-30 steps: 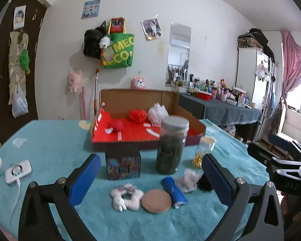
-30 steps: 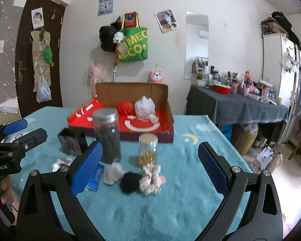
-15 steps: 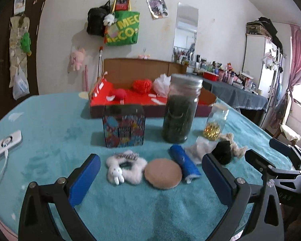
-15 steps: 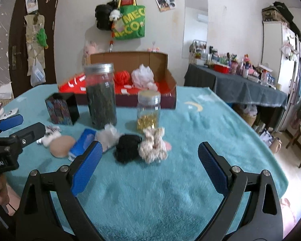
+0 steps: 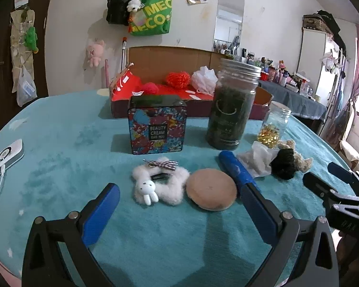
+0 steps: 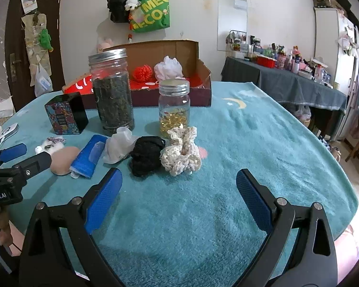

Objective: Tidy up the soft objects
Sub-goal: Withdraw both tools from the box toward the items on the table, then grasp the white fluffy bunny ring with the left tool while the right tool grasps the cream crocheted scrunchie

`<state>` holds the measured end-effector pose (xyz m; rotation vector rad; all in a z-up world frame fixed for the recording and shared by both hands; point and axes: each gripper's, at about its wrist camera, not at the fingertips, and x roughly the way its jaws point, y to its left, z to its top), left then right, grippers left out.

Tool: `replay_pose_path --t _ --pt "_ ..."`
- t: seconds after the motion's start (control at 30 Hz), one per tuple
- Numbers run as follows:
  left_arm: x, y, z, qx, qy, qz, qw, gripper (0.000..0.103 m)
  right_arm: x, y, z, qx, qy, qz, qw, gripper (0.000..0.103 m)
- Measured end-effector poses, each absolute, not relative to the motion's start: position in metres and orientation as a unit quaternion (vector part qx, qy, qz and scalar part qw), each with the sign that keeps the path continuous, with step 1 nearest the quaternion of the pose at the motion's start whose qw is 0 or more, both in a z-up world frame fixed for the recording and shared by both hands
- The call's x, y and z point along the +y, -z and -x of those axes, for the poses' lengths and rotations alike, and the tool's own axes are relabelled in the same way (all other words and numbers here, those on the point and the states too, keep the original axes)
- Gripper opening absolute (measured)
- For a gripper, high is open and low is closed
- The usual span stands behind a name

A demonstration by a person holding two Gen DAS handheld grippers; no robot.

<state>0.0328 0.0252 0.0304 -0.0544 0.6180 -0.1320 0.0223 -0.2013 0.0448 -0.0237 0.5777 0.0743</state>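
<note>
Teal tablecloth (image 5: pixel 59 129), fluffy white bunny scrunchie (image 5: pixel 160 184) — both hand-held grippers (image 5: pixel 179 196) (image 6: pixel 178 181) wide, empty

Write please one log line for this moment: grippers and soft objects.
left gripper: open, empty, near white bunny scrunchie | right gripper: open, empty, facing cream scrunchie | red box: two poufs inside

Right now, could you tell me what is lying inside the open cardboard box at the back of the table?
Inside the cardboard box lie a red yarn ball, a white mesh puff and a pink pom-pom on its red lining. The tall jar covers part of the box's right side.
</note>
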Motion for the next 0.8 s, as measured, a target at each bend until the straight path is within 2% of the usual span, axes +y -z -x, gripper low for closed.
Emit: replay_pose_path --t 0.7,0.8 --pt "0.054 -0.024 -0.091 0.413 0.086 -0.041 0.906 0.103 -0.238 -0.042 -0.081 0.374 -0.081 -0.013 0.924 0.097" --pt "0.054 -0.024 -0.097 0.422 0.103 -0.040 0.900 0.096 -0.236 -0.038 -0.089 0.383 -0.099 -0.020 0.918 0.097"
